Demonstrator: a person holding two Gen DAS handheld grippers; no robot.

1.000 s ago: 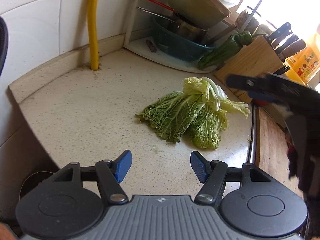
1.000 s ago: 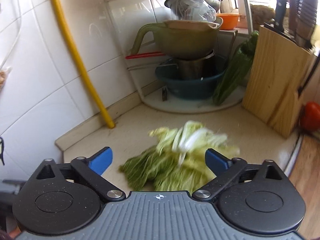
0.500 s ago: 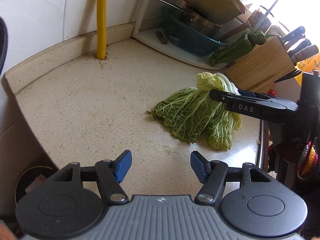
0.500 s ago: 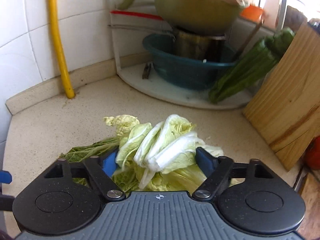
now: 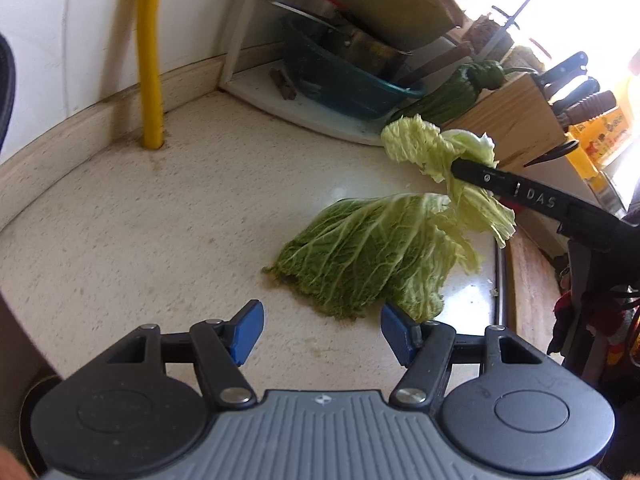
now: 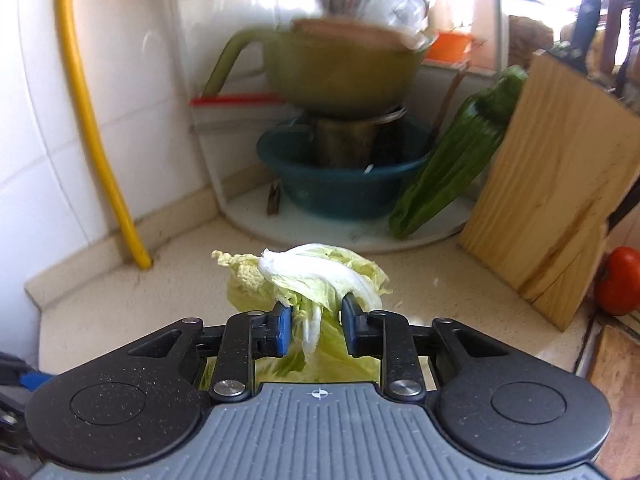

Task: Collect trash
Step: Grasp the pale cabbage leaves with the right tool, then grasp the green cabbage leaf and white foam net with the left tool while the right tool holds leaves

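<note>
A bunch of cabbage leaves [image 5: 372,252] lies on the speckled counter [image 5: 160,216], dark green tips toward me, pale stalk ends raised at the right. My right gripper [image 6: 314,330] is shut on those pale stalks [image 6: 316,276]; in the left wrist view its black finger [image 5: 516,190] crosses the stalk end from the right. My left gripper [image 5: 320,330] hangs open just short of the leaf tips, nothing between its blue pads [image 5: 246,330].
A yellow pipe [image 5: 150,52] rises at the back wall. In the corner, a white rack [image 6: 360,236] holds a teal basin [image 6: 340,184], a pot and a green bowl [image 6: 340,72]. A green pepper [image 6: 452,160], a wooden knife block [image 6: 560,184] and a tomato [image 6: 620,280] stand right.
My right gripper came down over the cabbage stalks and closed on them, lifting that end. The left gripper moved closer to the leaf tips, its jaws unchanged.
</note>
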